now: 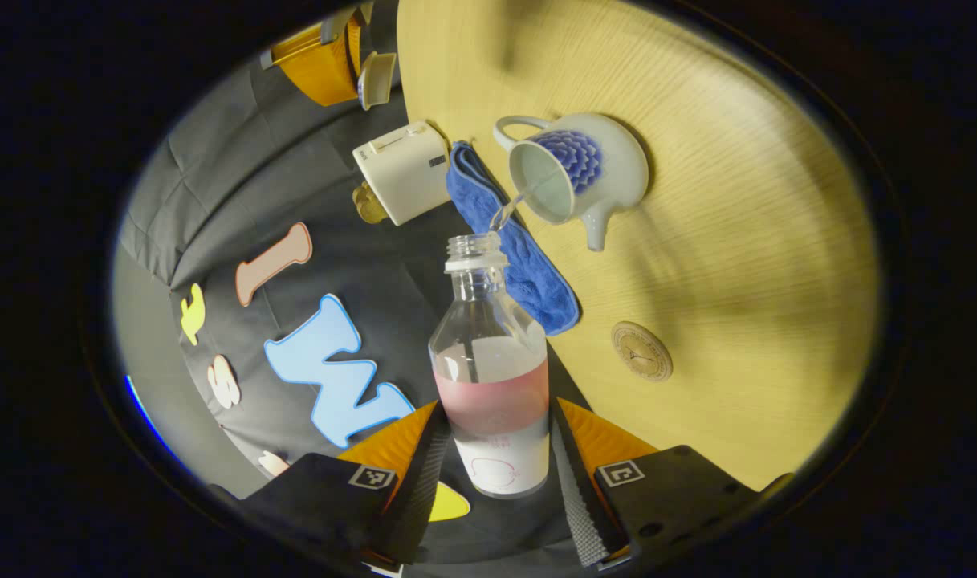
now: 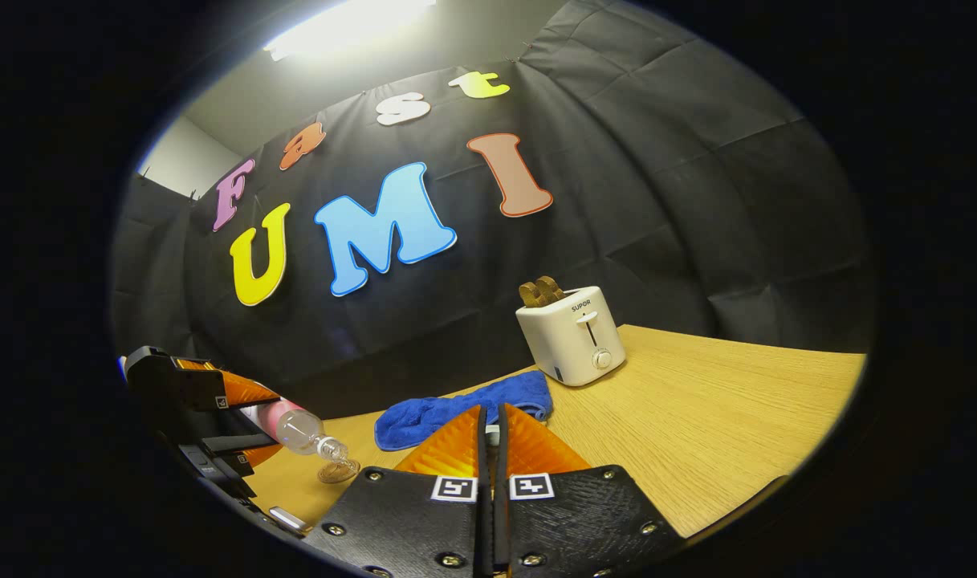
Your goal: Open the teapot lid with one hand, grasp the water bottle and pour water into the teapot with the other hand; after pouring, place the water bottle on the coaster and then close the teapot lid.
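The left gripper (image 1: 494, 449) is clamped on the lower body of the clear plastic water bottle with a pink label band (image 1: 492, 377), one finger pressed on each side of it, and the bottle is tipped over so its uncapped neck points down at the open mouth of the white ceramic teapot with a blue flower pattern (image 1: 584, 172). A thin stream of water (image 1: 506, 210) runs from the neck into the pot, which sits uncovered well in from the table's edges, its spout toward the near side. I'd judge the pour to be under way, with a good part of the water left in the bottle. The bottle looks light and thin-walled, so it may give under a hard squeeze and its smooth skin could slip; the grip low on the labelled part seems sensible, though the weight shifts as the water moves. The teapot looks heavy, hard and breakable, best taken by its looped handle. A small round wooden coaster (image 1: 641, 351) lies on the light wooden table (image 1: 737, 241) near its edge, apart from the pot, waiting for the bottle. A folded blue cloth (image 1: 508, 249) lies along the table's back edge, with a white toaster (image 2: 570, 335) beside it. The right gripper (image 2: 493, 433) has its fingers drawn nearly together; something pale shows in the slit, perhaps the lid, but I cannot tell.
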A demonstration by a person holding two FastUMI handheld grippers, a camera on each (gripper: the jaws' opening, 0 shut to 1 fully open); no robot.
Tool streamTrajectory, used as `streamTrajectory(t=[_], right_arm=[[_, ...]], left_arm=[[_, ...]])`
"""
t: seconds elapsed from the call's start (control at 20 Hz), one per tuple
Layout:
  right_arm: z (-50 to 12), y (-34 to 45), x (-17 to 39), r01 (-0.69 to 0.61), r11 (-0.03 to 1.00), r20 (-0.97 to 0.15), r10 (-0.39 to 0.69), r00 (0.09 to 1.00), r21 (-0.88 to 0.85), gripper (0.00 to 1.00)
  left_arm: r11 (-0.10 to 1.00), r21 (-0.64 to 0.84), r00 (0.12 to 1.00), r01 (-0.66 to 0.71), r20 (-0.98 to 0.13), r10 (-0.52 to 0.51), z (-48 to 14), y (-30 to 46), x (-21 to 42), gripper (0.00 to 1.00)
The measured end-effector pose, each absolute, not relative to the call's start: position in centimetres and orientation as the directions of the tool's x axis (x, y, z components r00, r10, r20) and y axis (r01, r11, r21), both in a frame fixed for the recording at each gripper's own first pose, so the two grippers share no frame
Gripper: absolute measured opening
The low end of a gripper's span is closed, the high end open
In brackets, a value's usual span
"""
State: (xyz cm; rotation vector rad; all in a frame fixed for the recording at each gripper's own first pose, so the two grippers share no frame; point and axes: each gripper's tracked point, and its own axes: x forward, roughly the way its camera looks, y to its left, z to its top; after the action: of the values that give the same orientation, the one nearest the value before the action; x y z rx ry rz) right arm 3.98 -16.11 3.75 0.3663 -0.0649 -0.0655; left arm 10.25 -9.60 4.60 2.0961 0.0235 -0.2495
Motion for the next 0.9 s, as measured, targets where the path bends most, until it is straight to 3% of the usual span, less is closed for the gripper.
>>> streamTrajectory(t=[0.9], right_arm=[[3.76, -16.19, 3.92, 0.037, 0.920, 0.053, -0.062, 0.997, 0.389, 0.00]], left_arm=[[-0.622, 0.773, 0.978, 0.124, -0.202, -0.057, 5.51, -10.14, 11.10, 0.84]])
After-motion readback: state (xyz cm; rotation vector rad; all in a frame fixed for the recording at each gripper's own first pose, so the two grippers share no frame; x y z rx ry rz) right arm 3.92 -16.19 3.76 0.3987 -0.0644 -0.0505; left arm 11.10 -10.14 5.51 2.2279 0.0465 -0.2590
